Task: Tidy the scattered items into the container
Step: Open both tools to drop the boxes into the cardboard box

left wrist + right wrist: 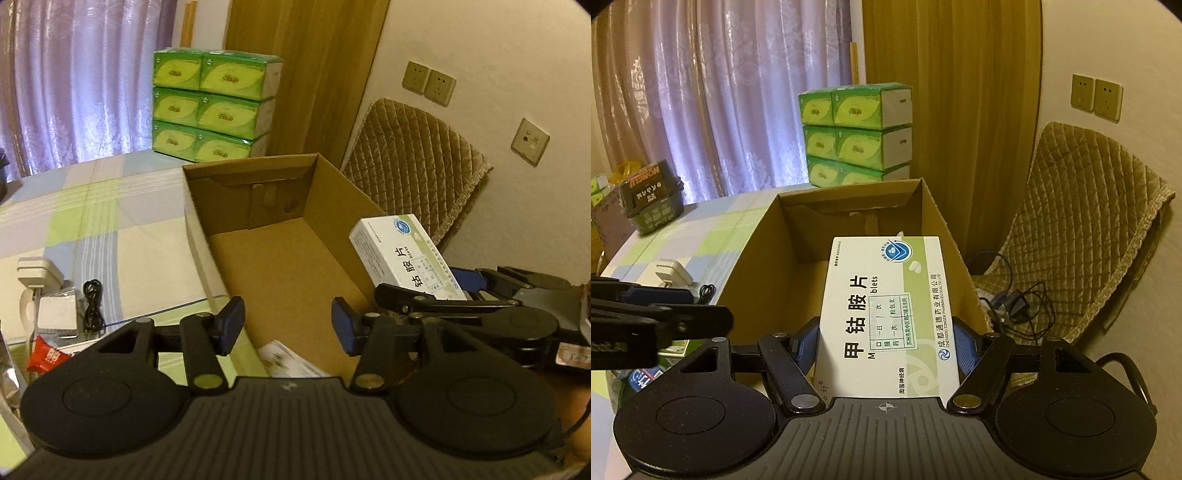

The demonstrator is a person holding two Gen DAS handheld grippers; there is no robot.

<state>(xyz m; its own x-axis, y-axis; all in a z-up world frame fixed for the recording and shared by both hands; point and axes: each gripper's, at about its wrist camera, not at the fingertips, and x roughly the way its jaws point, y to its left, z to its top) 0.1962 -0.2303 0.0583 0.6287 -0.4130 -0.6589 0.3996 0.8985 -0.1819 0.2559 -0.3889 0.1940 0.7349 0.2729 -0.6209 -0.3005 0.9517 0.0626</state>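
While your right gripper (884, 343) is clamping its blue pads (964, 350) against both long sides of the white medicine box (886, 314), you are holding that box above the open cardboard box (280, 266), over its near right part and beside its right wall. Your left gripper (288, 325) is hanging at the near end of the same carton with its jaws spread wide and nothing between them, its fingertips (232, 321) pointing over the brown floor inside. A white packet (288, 360) is lying on the carton floor at the near edge, partly hidden by your left gripper. Left of the carton, on the checked tablecloth (110, 221), a white charger (37, 277), a coiled black cable (92, 306) and a red packet (46, 358) are sitting apart from the carton. Far behind, green tissue packs (210, 107) are standing stacked by the curtain (74, 74), and a quilted chair (1082, 229) is standing at the right.
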